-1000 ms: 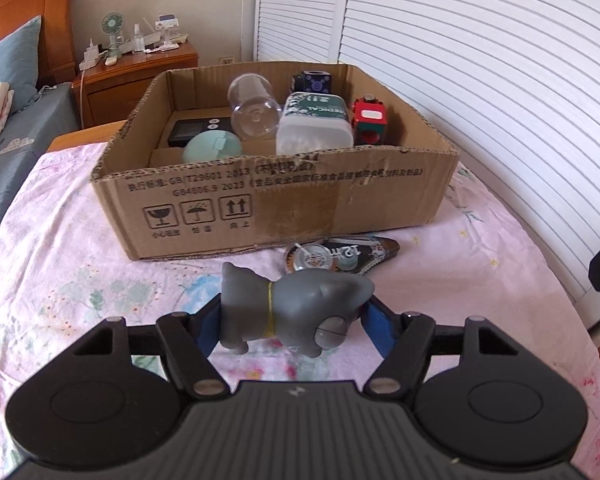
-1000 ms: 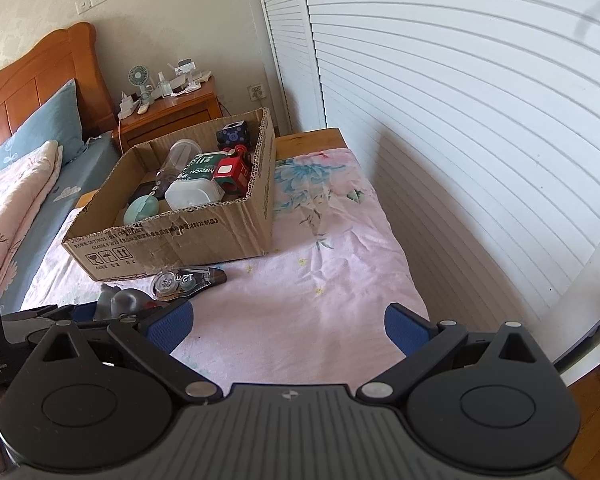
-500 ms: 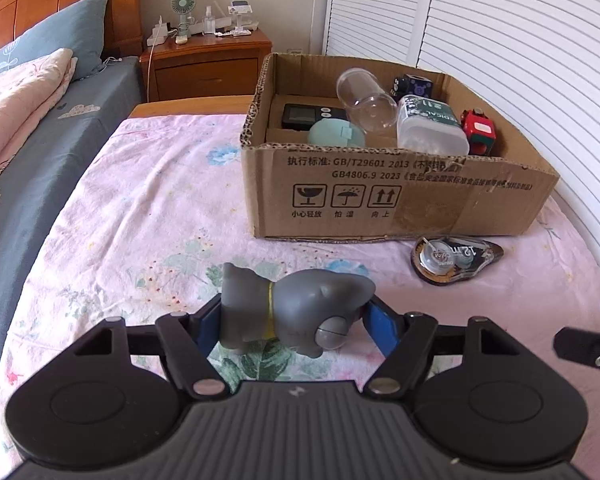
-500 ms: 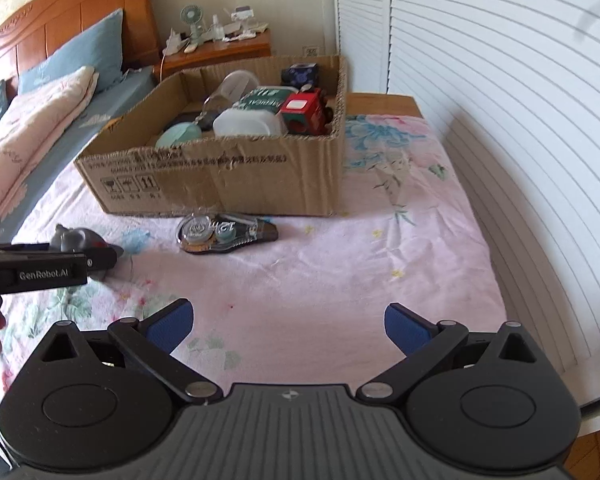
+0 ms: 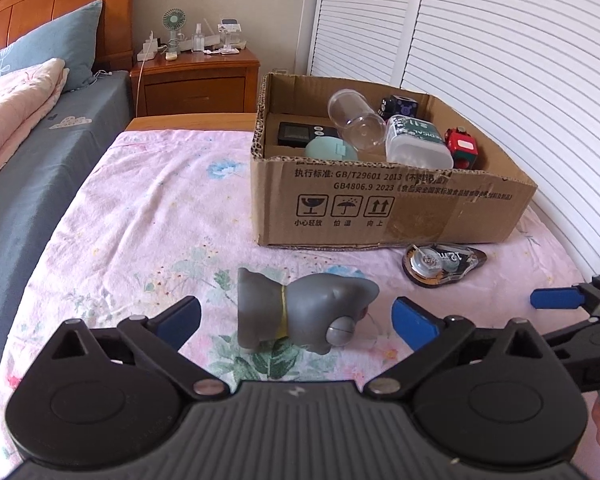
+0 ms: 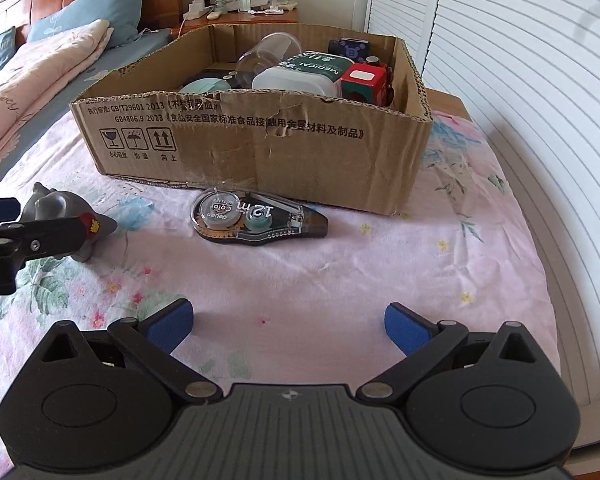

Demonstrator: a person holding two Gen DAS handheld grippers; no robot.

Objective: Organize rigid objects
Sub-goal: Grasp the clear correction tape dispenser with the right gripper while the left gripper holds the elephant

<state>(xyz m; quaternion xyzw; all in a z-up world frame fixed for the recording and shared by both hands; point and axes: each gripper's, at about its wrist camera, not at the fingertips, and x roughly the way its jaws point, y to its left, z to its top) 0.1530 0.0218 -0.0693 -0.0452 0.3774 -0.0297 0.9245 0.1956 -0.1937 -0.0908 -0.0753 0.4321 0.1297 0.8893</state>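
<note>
A grey toy animal [image 5: 304,314] lies on the pink floral sheet between the fingers of my left gripper [image 5: 296,318], which is open around it with gaps on both sides. It also shows in the right wrist view [image 6: 60,216]. A clear correction-tape dispenser [image 6: 256,218] lies in front of the cardboard box [image 6: 260,148]; it also shows in the left wrist view [image 5: 444,264]. My right gripper [image 6: 288,322] is open and empty, low over the sheet, short of the dispenser.
The box [image 5: 380,200] holds a clear jar [image 5: 356,120], a white medical container [image 5: 416,144], a red toy [image 5: 462,148], a teal item and a black device. A wooden nightstand [image 5: 196,80] and a bed [image 5: 28,128] stand left; louvered doors [image 5: 500,60] stand right.
My left gripper has opened and let go of the grey toy, which now rests on the sheet. My right gripper has moved forward and lower toward the tape dispenser.
</note>
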